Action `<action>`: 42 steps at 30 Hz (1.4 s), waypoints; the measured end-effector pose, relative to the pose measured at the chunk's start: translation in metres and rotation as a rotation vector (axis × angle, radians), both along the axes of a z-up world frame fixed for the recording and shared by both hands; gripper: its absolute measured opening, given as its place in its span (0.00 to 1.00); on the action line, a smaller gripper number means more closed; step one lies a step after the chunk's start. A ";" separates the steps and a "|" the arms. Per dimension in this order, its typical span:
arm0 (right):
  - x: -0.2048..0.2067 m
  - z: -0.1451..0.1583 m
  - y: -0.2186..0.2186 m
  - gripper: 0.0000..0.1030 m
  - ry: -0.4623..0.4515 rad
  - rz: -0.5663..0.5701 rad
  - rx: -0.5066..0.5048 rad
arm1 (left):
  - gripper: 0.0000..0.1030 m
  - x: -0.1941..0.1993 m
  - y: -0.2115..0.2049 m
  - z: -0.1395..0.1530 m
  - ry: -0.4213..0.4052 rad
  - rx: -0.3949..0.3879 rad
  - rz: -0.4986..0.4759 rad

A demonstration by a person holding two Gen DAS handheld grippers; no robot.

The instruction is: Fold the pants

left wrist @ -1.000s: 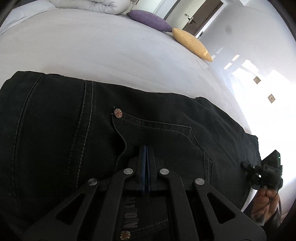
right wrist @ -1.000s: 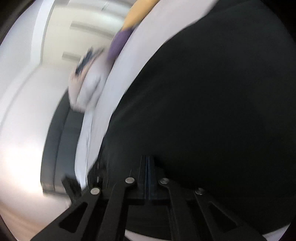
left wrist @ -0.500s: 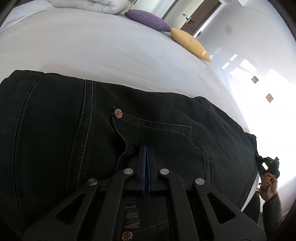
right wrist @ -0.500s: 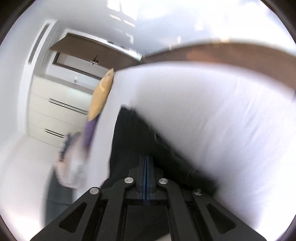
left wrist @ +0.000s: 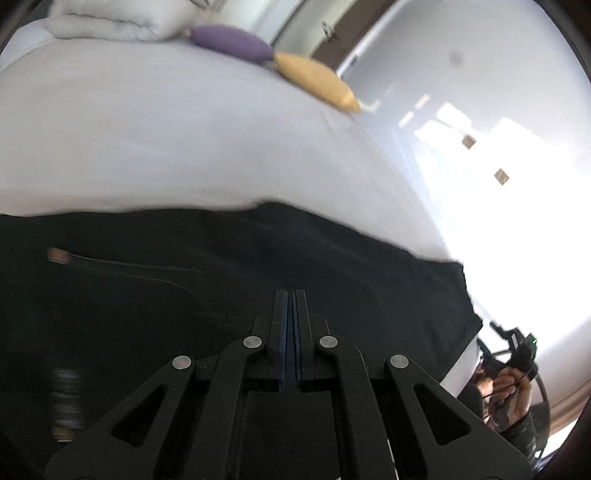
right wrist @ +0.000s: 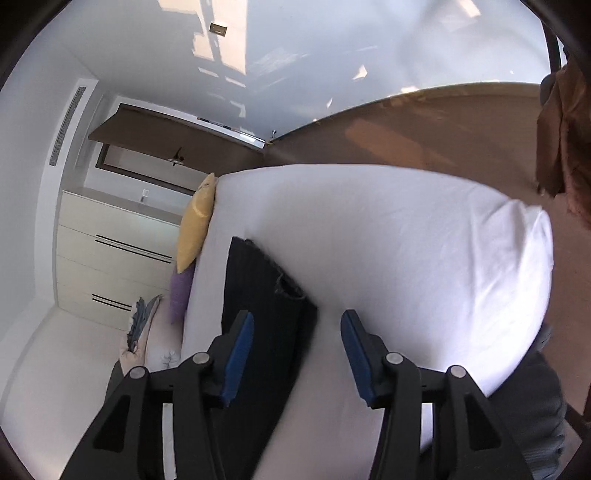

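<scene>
Black jeans lie folded flat on the white bed. My left gripper is shut, its fingers pressed together just above the denim; whether cloth is pinched between them cannot be told. In the right wrist view the jeans lie as a dark strip along the bed's left side. My right gripper is open and empty, held above the jeans' near edge. The right gripper also shows in the left wrist view, off the bed's right edge in a hand.
A purple pillow, a yellow pillow and a folded white duvet lie at the bed's far end. White drawers stand beside the bed. Brown floor lies beyond the bed corner.
My right gripper has opened and pulled back from the jeans. My left gripper has slid toward the jeans' right end, staying shut; the view is blurred by the motion.
</scene>
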State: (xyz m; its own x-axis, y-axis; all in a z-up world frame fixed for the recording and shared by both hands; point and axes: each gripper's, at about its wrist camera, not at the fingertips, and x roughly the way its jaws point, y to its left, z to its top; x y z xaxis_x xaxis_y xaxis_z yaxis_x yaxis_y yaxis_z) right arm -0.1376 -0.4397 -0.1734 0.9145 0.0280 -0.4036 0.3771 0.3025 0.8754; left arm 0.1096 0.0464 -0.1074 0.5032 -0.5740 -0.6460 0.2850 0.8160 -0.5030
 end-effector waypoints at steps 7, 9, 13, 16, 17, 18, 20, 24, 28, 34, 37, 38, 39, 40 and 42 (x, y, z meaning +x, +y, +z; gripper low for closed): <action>0.022 -0.009 0.003 0.51 -0.014 0.028 0.064 | 0.02 0.001 -0.033 -0.055 0.097 -0.003 -0.034; 0.031 -0.009 0.003 0.51 -0.014 0.033 0.064 | 0.02 0.002 -0.024 -0.061 0.123 -0.053 -0.035; 0.040 -0.012 0.004 0.45 -0.022 0.025 0.064 | 0.02 0.000 -0.017 -0.073 0.118 -0.074 -0.050; 0.049 -0.013 0.002 0.30 -0.009 0.028 0.054 | 0.02 0.001 -0.017 -0.081 0.107 -0.065 -0.050; 0.050 -0.014 0.001 0.25 -0.005 0.031 0.052 | 0.02 0.001 -0.016 -0.081 0.106 -0.068 -0.052; 0.052 -0.016 0.000 0.15 0.004 0.032 0.055 | 0.02 0.000 -0.018 -0.083 0.105 -0.073 -0.053; 0.053 -0.022 -0.002 0.10 0.000 0.027 0.076 | 0.02 0.000 -0.022 -0.084 0.104 -0.078 -0.053; 0.051 -0.022 -0.001 0.10 -0.011 0.031 0.058 | 0.02 0.002 -0.023 -0.082 0.102 -0.081 -0.052; 0.055 -0.012 0.004 0.10 0.027 0.035 -0.004 | 0.02 0.001 -0.020 -0.081 0.099 -0.084 -0.052; 0.065 0.017 0.023 0.10 0.121 0.066 -0.199 | 0.02 0.003 -0.019 -0.079 0.099 -0.091 -0.049; 0.074 0.038 0.048 0.10 0.132 0.121 -0.318 | 0.02 0.003 -0.019 -0.079 0.098 -0.092 -0.049; 0.078 0.045 0.060 0.10 0.133 0.149 -0.365 | 0.02 0.003 -0.020 -0.080 0.099 -0.092 -0.048; 0.083 0.056 0.081 0.10 0.134 0.192 -0.438 | 0.02 0.003 -0.020 -0.080 0.099 -0.093 -0.049; 0.086 0.062 0.097 0.10 0.134 0.223 -0.491 | 0.02 0.003 -0.020 -0.081 0.098 -0.093 -0.049; 0.092 0.075 0.138 0.10 0.136 0.295 -0.624 | 0.02 0.003 -0.021 -0.081 0.098 -0.093 -0.049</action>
